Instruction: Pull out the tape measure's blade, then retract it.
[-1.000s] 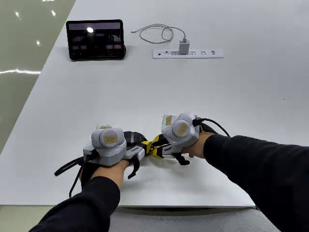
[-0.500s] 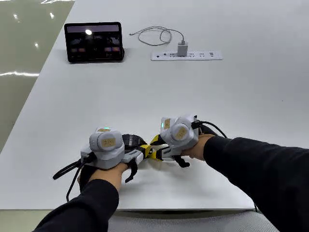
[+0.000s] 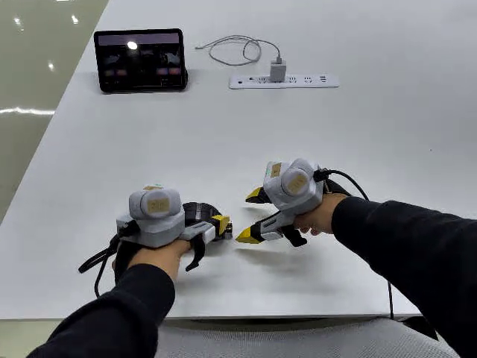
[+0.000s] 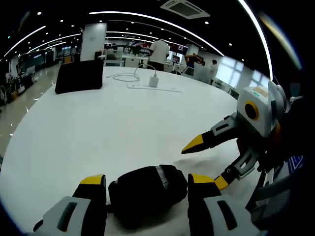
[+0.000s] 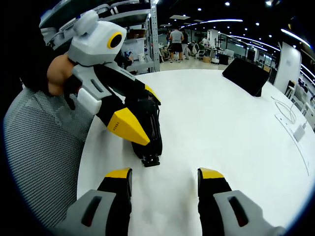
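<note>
A black tape measure [image 3: 197, 213] lies on the white table [image 3: 223, 142] near its front edge. My left gripper [image 3: 209, 225] is shut on it, one yellow-tipped jaw on each side of the case [image 4: 147, 191]. No blade shows outside the case; its hook end [image 5: 150, 160] points toward my right gripper. My right gripper [image 3: 248, 216] hovers just right of the tape measure, open, with nothing between its yellow tips [image 5: 165, 174]. In the left gripper view the right gripper [image 4: 206, 162] comes in from the right, jaws spread wide.
A dark tablet [image 3: 140, 60] stands at the far left of the table. A white power strip [image 3: 283, 80] with a charger and coiled cable [image 3: 232, 48] lies at the back. The table's front edge [image 3: 223, 309] runs close under both hands.
My right gripper has opened and pulled back to the right, away from the tape measure. My left gripper, still shut on the case, shifted slightly left.
</note>
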